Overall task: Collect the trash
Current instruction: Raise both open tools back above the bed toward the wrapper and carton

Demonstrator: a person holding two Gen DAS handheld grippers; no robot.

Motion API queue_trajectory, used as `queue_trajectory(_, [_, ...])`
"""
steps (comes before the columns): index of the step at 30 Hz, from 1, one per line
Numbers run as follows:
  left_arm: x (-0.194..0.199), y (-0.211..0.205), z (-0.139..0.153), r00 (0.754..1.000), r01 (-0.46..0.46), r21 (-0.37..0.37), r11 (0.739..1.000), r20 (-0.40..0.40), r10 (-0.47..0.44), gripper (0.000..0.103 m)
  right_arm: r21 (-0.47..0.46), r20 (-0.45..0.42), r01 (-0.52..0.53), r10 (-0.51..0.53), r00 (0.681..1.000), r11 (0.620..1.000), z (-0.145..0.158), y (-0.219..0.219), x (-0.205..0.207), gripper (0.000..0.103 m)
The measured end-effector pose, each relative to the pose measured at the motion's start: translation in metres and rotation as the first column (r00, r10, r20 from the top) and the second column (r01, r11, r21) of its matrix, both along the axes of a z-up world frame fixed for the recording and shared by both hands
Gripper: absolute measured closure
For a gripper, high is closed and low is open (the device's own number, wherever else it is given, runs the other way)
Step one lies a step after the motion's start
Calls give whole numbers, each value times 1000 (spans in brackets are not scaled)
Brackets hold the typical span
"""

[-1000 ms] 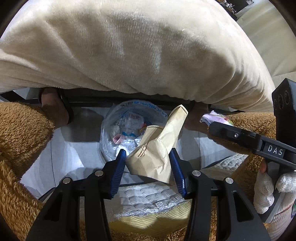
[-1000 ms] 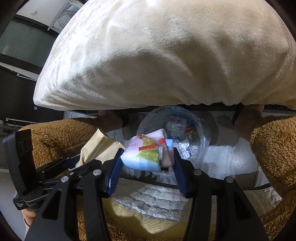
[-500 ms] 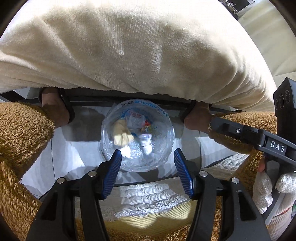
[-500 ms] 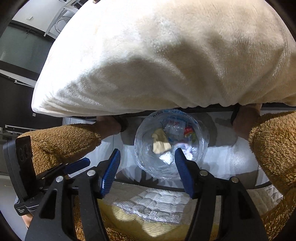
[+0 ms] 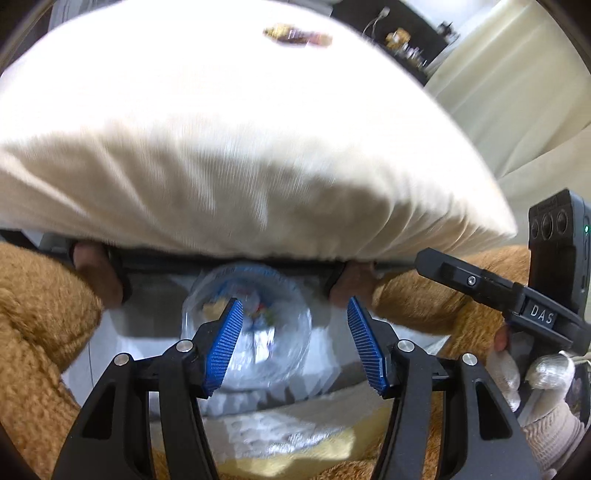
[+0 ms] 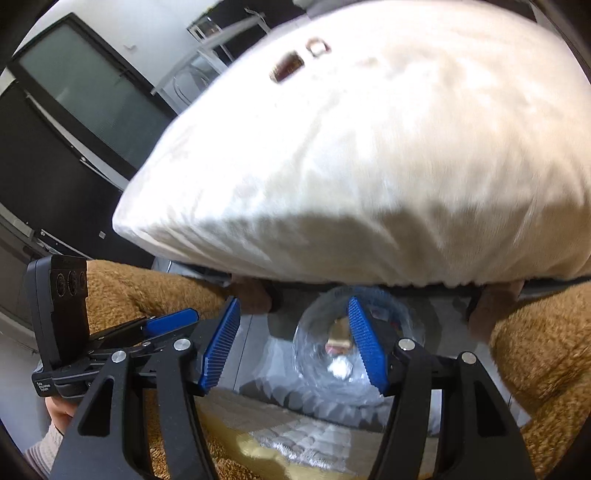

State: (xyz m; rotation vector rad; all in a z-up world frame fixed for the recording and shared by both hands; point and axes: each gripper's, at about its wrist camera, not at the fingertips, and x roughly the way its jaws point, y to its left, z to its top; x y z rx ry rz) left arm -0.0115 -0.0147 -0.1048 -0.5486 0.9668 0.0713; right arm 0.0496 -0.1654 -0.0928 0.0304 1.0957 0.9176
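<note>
Left tongs [image 5: 293, 345]: open, empty. Right tongs [image 6: 293, 345]: open, empty. Trash bag [image 5: 255, 332]: clear, on the floor below, holding wrappers. Cream blanket [image 5: 240, 140]: beyond, bearing stray wrappers [image 5: 297, 35]. Step: deposit done; next, reach for those.

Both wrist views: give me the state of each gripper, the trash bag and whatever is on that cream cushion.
left gripper: open, nothing between the pads.
right gripper: open, nothing between the pads.
trash bag: mouth open, on the floor below both grippers, scraps inside.
brown wrapper: lying on top of the cream cushion, not yet collected.
</note>
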Motion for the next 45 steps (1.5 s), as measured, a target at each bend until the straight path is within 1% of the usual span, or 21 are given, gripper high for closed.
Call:
queue_trajectory(3, [-2, 6, 17, 997, -6, 11, 1000, 78, 5, 45, 30, 118, -10, 7, 993, 1000, 23, -1, -4, 42])
queue_trajectory(6, [1, 14, 32, 990, -14, 19, 1000, 138, 11, 45, 37, 244, -22, 12, 970, 999, 45, 0, -3, 42])
queue_trajectory(8, [4, 20, 43, 985, -21, 36, 999, 171, 14, 45, 41, 289, -25, 12, 957, 999, 56, 3, 5, 42])
queue_trajectory(12, [14, 36, 67, 974, -29, 97, 995, 226, 7, 45, 29, 365, -28, 15, 931, 999, 73, 8, 30, 42])
queue_trajectory(19, [38, 72, 102, 959, -62, 183, 981, 283, 7, 45, 23, 379, 14, -22, 925, 1000, 88, 24, 91, 42])
queue_trajectory(21, [47, 82, 107, 956, -63, 186, 980, 294, 6, 43, 22, 367, 19, -25, 930, 1000, 90, 32, 105, 42])
queue_trajectory(22, [51, 87, 109, 955, -66, 189, 980, 295, 7, 36, 22, 360, 22, -28, 932, 1000, 90, 37, 112, 42])
queue_trajectory(25, [63, 99, 115, 952, -69, 189, 979, 305, 8, 36, 20, 333, 23, -28, 943, 1000, 89, 53, 133, 42])
queue_trajectory(27, [74, 104, 119, 951, -66, 206, 976, 310, -1, 36, 18, 315, 23, -27, 949, 1000, 88, 67, 149, 42])
queue_trajectory(30, [91, 112, 122, 946, -57, 220, 974, 323, -18, 35, 19, 291, 30, -34, 956, 999, 87, 86, 172, 42])
queue_trajectory(31, [96, 116, 122, 945, -56, 226, 973, 325, -21, 31, 21, 278, 33, -37, 960, 999, 86, 93, 179, 42])
queue_trajectory(34, [111, 125, 122, 945, -51, 241, 969, 326, -31, 26, 33, 229, 47, -54, 972, 998, 80, 111, 203, 42])
queue_trajectory(39, [132, 139, 120, 946, -42, 278, 960, 319, -51, 25, 32, 171, 73, -78, 982, 997, 70, 138, 237, 42])
queue_trajectory(42, [142, 147, 118, 947, -40, 292, 956, 315, -57, 16, 19, 156, 84, -86, 984, 996, 63, 154, 254, 42])
queue_trajectory(45, [150, 153, 119, 948, -44, 318, 947, 312, -61, 14, 11, 140, 89, -89, 986, 996, 55, 167, 267, 42])
